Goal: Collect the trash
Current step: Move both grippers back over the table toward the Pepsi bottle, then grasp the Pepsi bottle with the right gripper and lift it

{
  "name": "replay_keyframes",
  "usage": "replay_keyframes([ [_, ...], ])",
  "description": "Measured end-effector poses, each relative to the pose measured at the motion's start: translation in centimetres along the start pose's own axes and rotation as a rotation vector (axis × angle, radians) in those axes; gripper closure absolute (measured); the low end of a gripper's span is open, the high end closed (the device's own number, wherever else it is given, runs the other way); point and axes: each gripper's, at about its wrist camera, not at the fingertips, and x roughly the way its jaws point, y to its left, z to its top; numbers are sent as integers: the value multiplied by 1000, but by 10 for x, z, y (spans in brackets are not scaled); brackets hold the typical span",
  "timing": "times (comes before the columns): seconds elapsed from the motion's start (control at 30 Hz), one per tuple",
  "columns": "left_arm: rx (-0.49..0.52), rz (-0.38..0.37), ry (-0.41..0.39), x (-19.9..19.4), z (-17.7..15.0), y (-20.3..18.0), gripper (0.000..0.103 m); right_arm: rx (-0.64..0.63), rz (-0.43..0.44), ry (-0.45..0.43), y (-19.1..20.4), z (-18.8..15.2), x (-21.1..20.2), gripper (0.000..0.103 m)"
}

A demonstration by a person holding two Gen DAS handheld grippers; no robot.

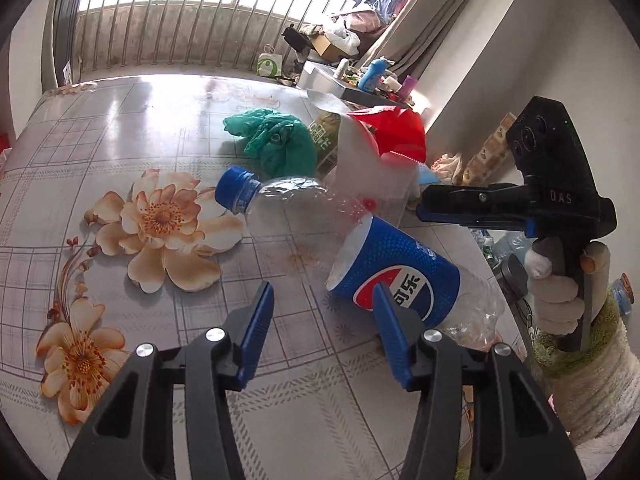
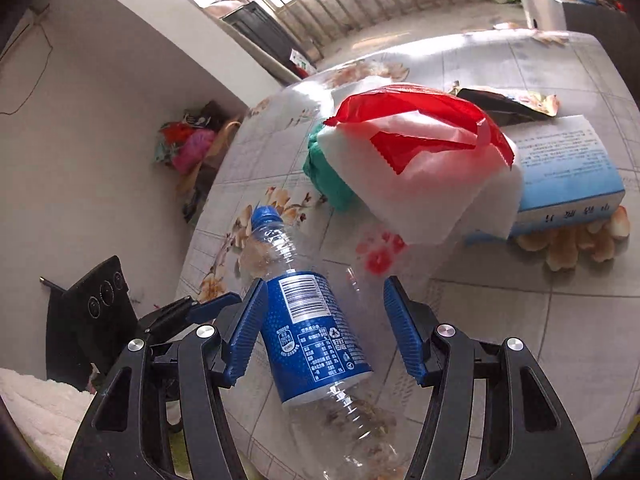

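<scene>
Trash lies all over my flowery table point(image 1: 120, 128). An empty plastic bottle point(image 1: 360, 256) with a blue cap and blue label lies on its side, near me. My left tongs point(image 1: 324, 308) are open — one blue finger is in front of the label, and nothing sits between the two. My right tongs point(image 2: 326, 300) are open too; the bottle lies under the gap, and I cannot tell if the left pad touches it. Farther off sit a green bag point(image 1: 276, 140), a red bag point(image 1: 392, 128) on white paper, and — to the right — a blue and white box point(image 2: 568, 168).
</scene>
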Motion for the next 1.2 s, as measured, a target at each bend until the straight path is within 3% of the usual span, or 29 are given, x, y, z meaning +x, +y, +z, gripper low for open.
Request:
replay_keyframes([
  [0.07,-12,-31,14,6,-3,0,69,21,37,59,0,-1,8,45],
  [0.17,-6,-58,28,13,-6,-2,78,66,108,124,-5,-9,13,44],
  [0.33,-10,-92,42,16,-11,-4,83,73,137,175,0,-21,14,43],
  [0.47,-9,-109,32,11,-13,-7,84,99,154,162,0,-32,8,47],
  [0.7,56,-150,42,0,-19,-34,84,159,183,60,-8,-67,-29,48],
  [0.87,160,-198,49,2,-16,-75,84,246,177,-69,-21,-102,-74,48],
  [1.07,292,-259,55,30,-1,-129,84,425,167,-277,-60,-137,-122,48],
  [1.2,300,-267,81,58,9,-145,84,507,139,-349,-82,-138,-125,48],
])
